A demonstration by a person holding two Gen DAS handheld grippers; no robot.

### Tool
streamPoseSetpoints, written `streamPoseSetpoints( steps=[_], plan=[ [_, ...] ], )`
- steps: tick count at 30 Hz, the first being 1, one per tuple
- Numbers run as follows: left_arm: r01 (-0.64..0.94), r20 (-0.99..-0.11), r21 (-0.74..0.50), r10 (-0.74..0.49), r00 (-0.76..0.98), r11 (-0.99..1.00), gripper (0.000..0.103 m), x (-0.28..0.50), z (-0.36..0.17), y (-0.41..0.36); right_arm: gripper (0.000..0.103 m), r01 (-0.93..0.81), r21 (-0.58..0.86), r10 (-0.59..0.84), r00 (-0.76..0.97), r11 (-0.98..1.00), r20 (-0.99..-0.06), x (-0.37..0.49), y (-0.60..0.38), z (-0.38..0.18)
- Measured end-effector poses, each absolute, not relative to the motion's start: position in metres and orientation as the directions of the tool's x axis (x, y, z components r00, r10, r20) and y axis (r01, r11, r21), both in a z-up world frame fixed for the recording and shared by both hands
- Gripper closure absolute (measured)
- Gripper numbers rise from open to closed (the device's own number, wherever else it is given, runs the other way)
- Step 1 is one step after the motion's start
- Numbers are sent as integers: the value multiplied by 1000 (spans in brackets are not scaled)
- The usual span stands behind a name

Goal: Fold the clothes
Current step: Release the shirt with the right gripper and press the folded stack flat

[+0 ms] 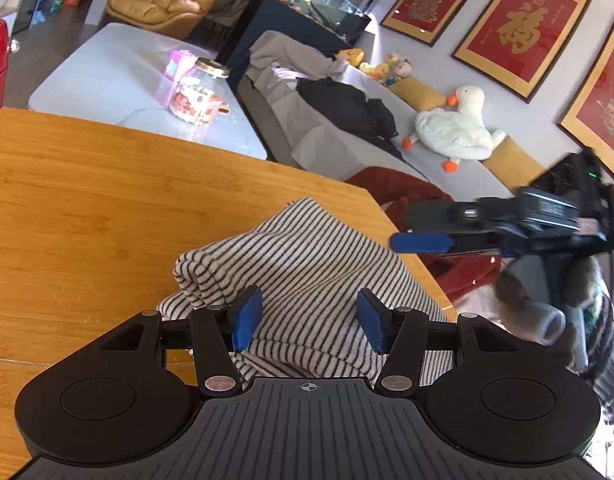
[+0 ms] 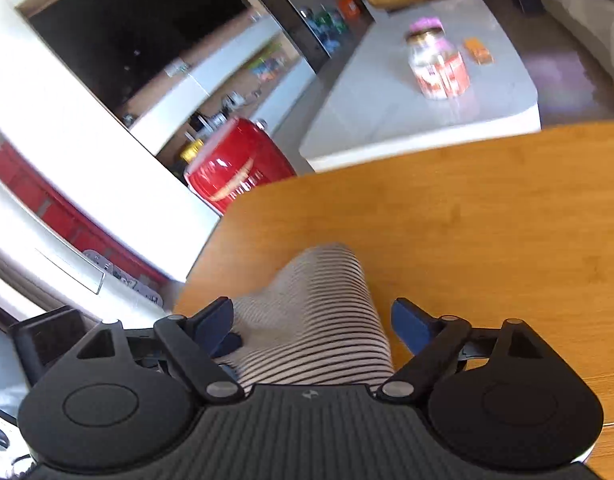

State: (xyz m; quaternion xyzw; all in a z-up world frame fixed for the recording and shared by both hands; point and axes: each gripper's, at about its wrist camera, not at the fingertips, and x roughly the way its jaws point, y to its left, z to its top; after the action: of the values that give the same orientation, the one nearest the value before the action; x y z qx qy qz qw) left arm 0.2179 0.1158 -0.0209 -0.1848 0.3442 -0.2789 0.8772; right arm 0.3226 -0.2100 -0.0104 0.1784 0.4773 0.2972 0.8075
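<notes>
**Op:** Nearest to me, my left gripper [image 1: 309, 322] has its blue pads spread wide, nothing clamped. The striped garment [image 1: 307, 276] lies bunched right under and between them, on the wooden table [image 1: 107, 200].

**Desk:** And your other one?

**Op:** My right gripper [image 2: 313, 326] is also spread wide, holding nothing. In its own view the striped cloth [image 2: 319, 320] runs up between the fingers; the left pad [image 2: 215, 320] sits at the cloth's edge, though I cannot tell whether it touches. The right pad [image 2: 411, 328] stands apart over bare wood.

**Desk:** How is the garment lying?

**Op:** Crumpled, with a rolled fold on its left side in the left wrist view, close to the table's right edge. From the left camera I see my right gripper [image 1: 423, 242] out past that edge, side-on, one blue finger pointing back toward the cloth and not touching it.

**Desk:** Beyond the table?

**Op:** A red blanket [image 1: 407, 196] just past the corner, then a white low table [image 1: 107, 80] carrying a glass jar [image 1: 199, 92]. Farther back, a grey sofa [image 1: 327, 136] with a black garment [image 1: 347, 108] and a plush goose [image 1: 455, 128], a yellow armchair [image 1: 167, 0], and red framed pictures [image 1: 519, 32] on the wall. The right view is blurred; a red appliance [image 2: 235, 168] stands by the table's far-left corner.
</notes>
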Motion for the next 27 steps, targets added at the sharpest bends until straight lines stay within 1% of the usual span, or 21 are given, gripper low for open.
streamPoseSetpoints(
  steps=[1,2,3,4,5,7,9,10,13,15,16,17,18,20,22,23,25,27],
  plan=[
    [363,-500,-515,-616,608,777,45,217,-21,117,16,-278,570,634,329,773,-700,332,-206,-26],
    [362,-499,-517,-617,609,776,45,215,-21,119,15,-258,593,647,306,763,-699,337,-203,-38],
    [361,-499,-517,-616,609,776,45,213,-21,121,20,-255,628,677,288,736,-677,334,-200,-42],
    [363,-498,-517,-617,609,775,45,212,-21,123,35,-256,658,706,264,708,-657,329,-197,-42],
    [364,-500,-517,-619,606,775,45,211,-21,126,35,-274,662,716,271,698,-643,321,-193,-37],
    [363,-502,-519,-620,603,774,45,211,-20,128,40,-405,592,716,340,697,-610,294,-183,-10],
    [368,-501,-518,-623,601,772,41,209,-19,132,41,-518,515,724,393,684,-566,269,-177,12],
    [371,-500,-520,-626,598,769,41,208,-19,134,41,-544,474,713,418,692,-562,260,-176,17],
    [361,-497,-537,-632,595,762,40,206,-24,143,41,-525,386,636,469,759,-612,255,-178,5],
    [352,-493,-545,-631,600,761,42,205,-26,145,41,-473,345,568,490,811,-661,260,-181,-12],
    [350,-489,-549,-631,603,760,42,204,-26,145,38,-459,358,568,495,813,-657,261,-185,-17],
    [346,-494,-541,-622,607,767,42,204,-23,144,38,-444,378,575,496,812,-651,261,-187,-19],
    [342,-498,-534,-614,612,774,42,203,-20,142,38,-443,367,567,508,818,-649,259,-186,-18],
    [332,-498,-528,-602,625,782,41,201,-13,142,35,-465,293,532,550,836,-644,252,-179,-16],
    [323,-488,-531,-594,639,784,38,199,-4,145,28,-482,212,495,594,850,-635,244,-174,-16],
    [321,-472,-535,-592,654,781,34,197,2,146,27,-483,190,484,608,855,-629,241,-174,-15],
    [320,-454,-536,-586,671,781,32,198,7,146,21,-465,203,480,616,862,-624,240,-178,-17],
    [319,-436,-537,-580,688,781,31,199,13,146,20,-445,225,480,622,867,-619,239,-183,-18]
  ],
)
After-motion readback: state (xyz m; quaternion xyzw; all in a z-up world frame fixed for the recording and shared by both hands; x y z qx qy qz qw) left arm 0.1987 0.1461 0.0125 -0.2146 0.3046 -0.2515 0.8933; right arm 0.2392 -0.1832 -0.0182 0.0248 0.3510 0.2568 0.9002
